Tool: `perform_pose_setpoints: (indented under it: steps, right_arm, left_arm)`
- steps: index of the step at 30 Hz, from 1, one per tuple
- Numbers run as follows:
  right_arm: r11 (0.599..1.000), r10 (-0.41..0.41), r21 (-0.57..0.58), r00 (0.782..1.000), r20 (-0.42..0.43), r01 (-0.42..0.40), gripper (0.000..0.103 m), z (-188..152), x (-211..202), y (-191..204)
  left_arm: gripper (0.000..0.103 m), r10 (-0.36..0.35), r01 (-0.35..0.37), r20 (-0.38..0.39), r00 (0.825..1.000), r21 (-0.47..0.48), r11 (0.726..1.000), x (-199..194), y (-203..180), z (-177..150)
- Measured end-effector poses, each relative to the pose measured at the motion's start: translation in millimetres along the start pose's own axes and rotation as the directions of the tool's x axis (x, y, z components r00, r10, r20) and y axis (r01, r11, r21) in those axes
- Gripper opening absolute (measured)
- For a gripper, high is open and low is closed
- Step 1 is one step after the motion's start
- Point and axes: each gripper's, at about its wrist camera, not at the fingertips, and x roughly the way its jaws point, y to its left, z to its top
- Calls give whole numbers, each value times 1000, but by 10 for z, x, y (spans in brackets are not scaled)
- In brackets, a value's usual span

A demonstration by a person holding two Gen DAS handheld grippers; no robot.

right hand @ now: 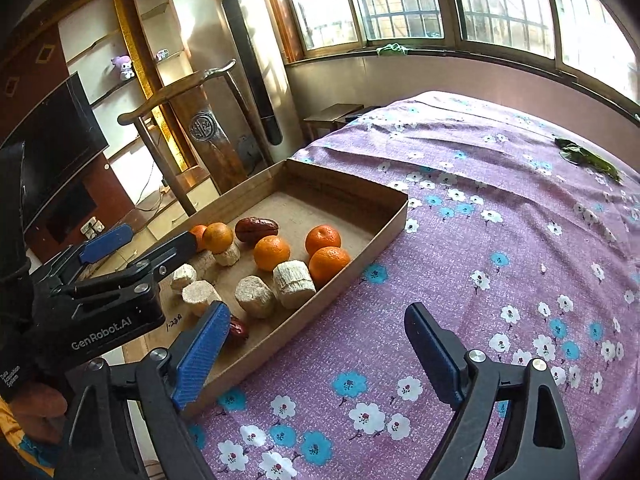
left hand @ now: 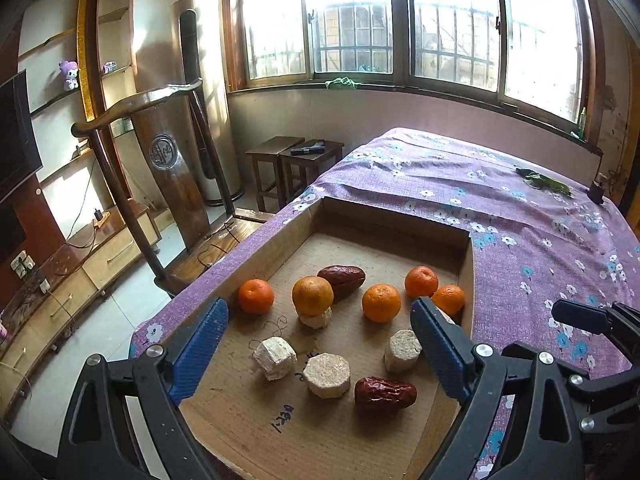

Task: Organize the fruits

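Both the left gripper [left hand: 318, 334] and right gripper [right hand: 316, 338] gape empty; only the right view shows the fifth pale chunk [right hand: 294, 284] unobstructed

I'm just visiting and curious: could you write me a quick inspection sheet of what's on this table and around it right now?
Surface: purple flowered cloth over a table.
Job's things: cardboard tray holding five oranges, two red dates and pale cut chunks; one orange sits atop a chunk.
Clutter: green leaves on the cloth's far side.
Grippers: left gripper open over the tray; right gripper open, empty, over the tray's edge and cloth.
Cables: wires on the floor and chair.
Surroundings: windows, wooden chair, stools, television, shelves.
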Motion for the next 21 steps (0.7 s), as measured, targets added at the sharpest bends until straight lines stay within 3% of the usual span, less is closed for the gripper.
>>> perform_pose_setpoints:
  steps: [21]
  right_arm:
    - [999, -41, -25, 999, 6, 41, 94, -18, 0, 87]
  left_arm:
    - [92, 41, -40, 25, 999, -27, 999, -82, 53, -30]
